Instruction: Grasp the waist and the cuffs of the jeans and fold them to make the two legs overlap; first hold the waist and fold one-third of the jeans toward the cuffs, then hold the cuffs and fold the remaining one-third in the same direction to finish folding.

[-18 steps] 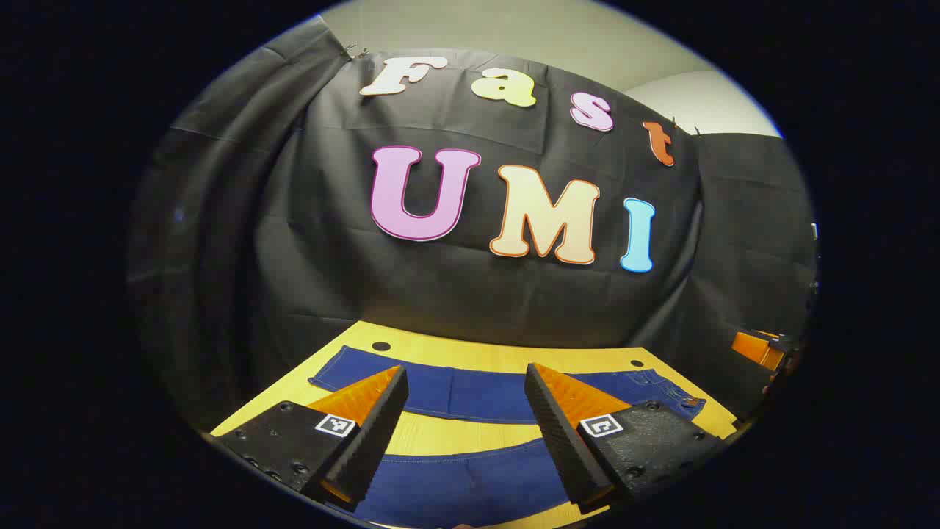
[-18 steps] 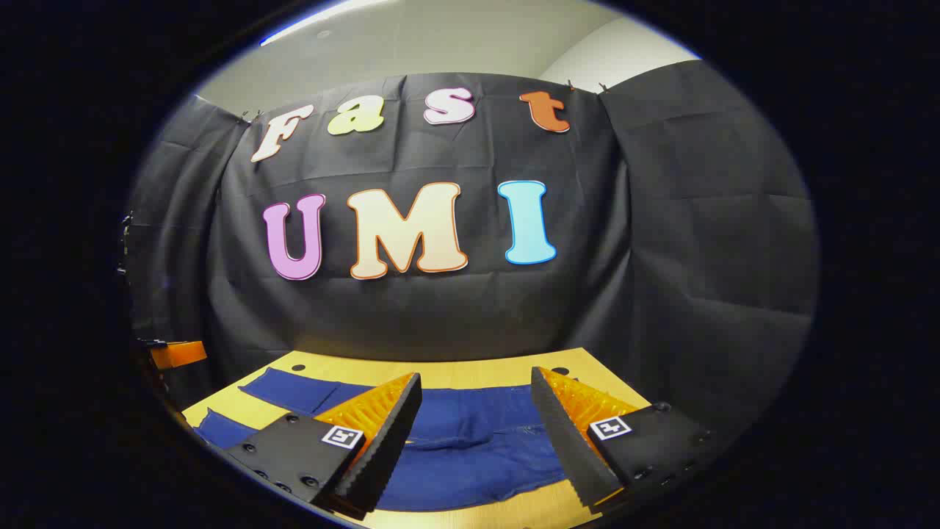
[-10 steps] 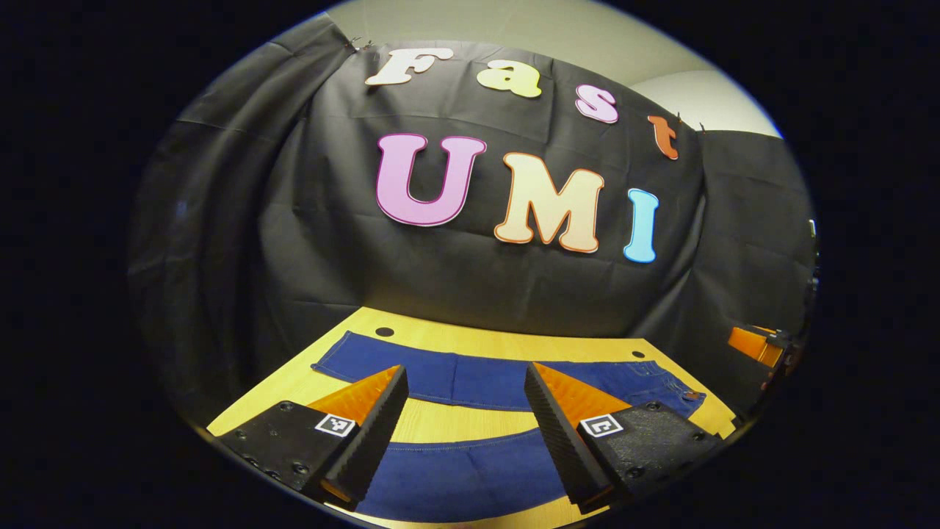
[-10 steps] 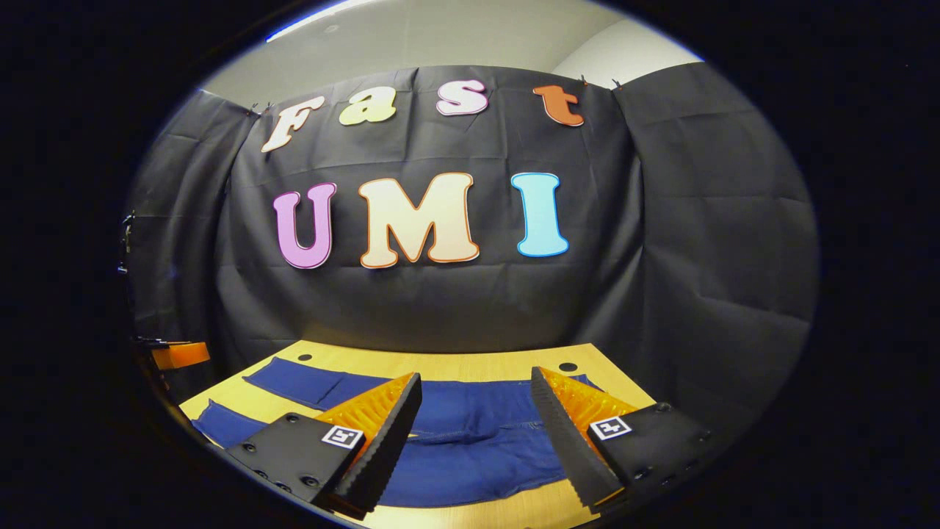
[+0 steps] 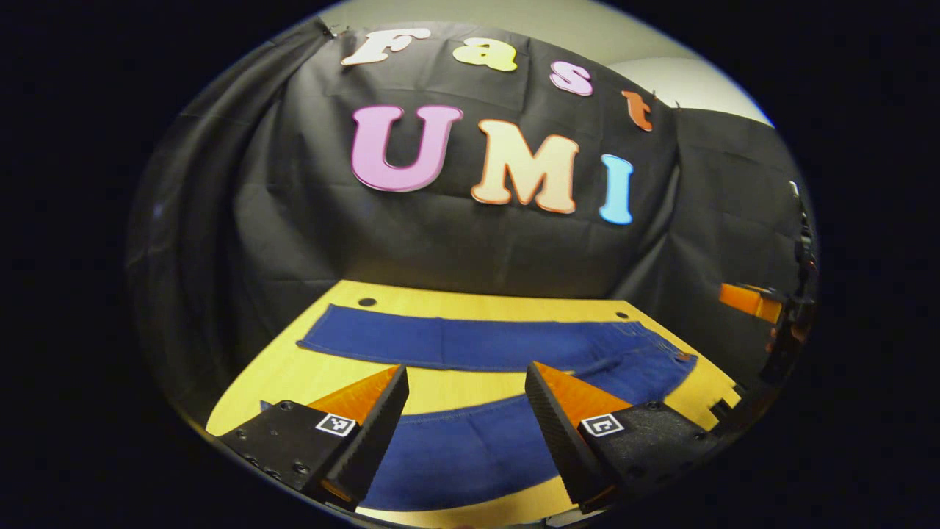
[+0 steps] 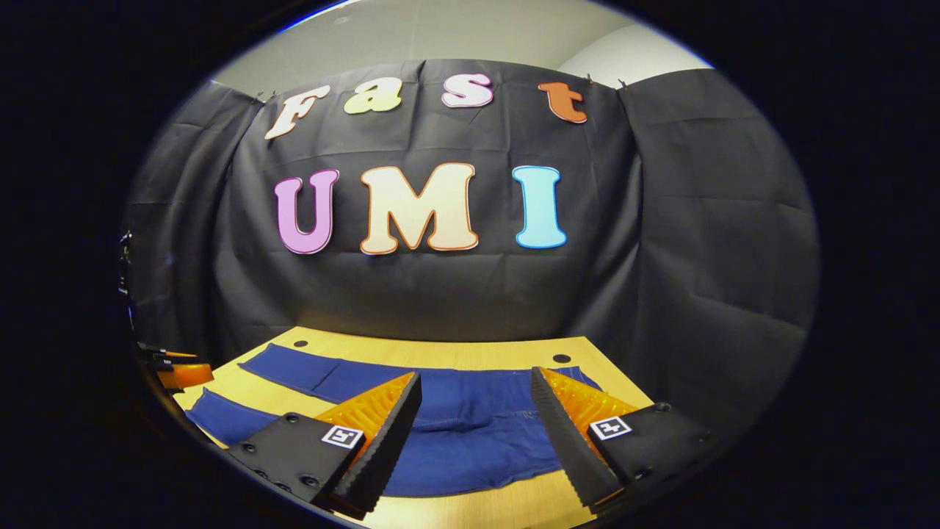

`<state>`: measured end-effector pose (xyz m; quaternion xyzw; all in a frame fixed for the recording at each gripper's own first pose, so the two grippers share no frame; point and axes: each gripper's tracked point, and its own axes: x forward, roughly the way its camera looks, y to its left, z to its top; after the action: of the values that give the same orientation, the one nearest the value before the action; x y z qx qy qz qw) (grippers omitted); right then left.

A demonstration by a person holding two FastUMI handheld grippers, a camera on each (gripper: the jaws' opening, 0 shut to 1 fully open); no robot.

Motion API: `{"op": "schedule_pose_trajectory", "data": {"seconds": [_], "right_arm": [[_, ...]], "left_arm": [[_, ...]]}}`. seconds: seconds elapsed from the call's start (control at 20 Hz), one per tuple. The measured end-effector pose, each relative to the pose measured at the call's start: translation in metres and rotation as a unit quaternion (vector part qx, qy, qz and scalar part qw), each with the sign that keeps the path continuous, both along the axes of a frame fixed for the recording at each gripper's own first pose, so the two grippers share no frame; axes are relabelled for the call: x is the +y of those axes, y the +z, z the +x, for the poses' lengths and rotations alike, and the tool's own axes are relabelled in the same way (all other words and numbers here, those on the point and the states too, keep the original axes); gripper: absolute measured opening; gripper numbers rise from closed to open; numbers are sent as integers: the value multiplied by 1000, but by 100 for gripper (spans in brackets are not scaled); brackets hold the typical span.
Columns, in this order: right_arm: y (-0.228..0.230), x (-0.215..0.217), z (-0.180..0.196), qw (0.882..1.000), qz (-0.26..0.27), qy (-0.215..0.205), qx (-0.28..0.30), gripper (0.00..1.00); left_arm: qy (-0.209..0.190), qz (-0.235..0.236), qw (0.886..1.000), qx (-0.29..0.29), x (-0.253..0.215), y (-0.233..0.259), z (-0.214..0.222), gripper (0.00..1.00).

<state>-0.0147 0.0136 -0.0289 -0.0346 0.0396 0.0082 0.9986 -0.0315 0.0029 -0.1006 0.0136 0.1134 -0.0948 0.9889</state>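
Note:
Dark blue jeans [image 5: 477,345] lie flat on the yellow wooden table [image 5: 316,371], their two legs spread apart with bare wood between them. In the left gripper view my left gripper [image 5: 466,378] hovers open above the near leg [image 5: 470,452]; the far leg runs across behind it. The right gripper view has the jeans' waist part [image 6: 470,422] under my right gripper [image 6: 476,386], which is open with nothing between its fingers. The other gripper [image 5: 764,308] shows far right in the left gripper view, and the left one [image 6: 172,371] at the left edge of the right gripper view.
Small dark holes [image 5: 366,302] mark the table's far corners. Black cloth walls [image 6: 698,257] close the booth behind and on both sides. The table's right front edge [image 5: 723,404] has a notched outline.
Both views now look further down onto the table, so more of the jeans and the wood shows. The far leg sits higher in the left gripper view. Both grippers stay open.

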Motion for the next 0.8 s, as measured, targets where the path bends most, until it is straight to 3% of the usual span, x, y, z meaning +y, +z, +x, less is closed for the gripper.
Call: {"op": "schedule_pose_trajectory", "data": {"seconds": [0.25, 0.3, 0.35, 0.55, 0.8], "right_arm": [[-18, 8, -11, 999, -26, 9, 24, 91], [-23, 11, -12, 999, -30, 12, 31, 97], [-28, 15, -13, 999, -33, 14, 37, 96], [-42, 34, -19, 998, -11, 33, 54, 97], [-51, 42, -19, 998, -9, 30, 61, 96]], "left_arm": [[-41, 10, 994, 105, 36, -64, -30, 95], [-50, 25, 991, 121, 44, -71, -37, 95], [-63, 43, 987, 139, 52, -81, -43, 95], [-127, 101, 958, 235, 78, -117, -74, 96], [-191, 189, 911, 313, 110, -146, -99, 96]]}}
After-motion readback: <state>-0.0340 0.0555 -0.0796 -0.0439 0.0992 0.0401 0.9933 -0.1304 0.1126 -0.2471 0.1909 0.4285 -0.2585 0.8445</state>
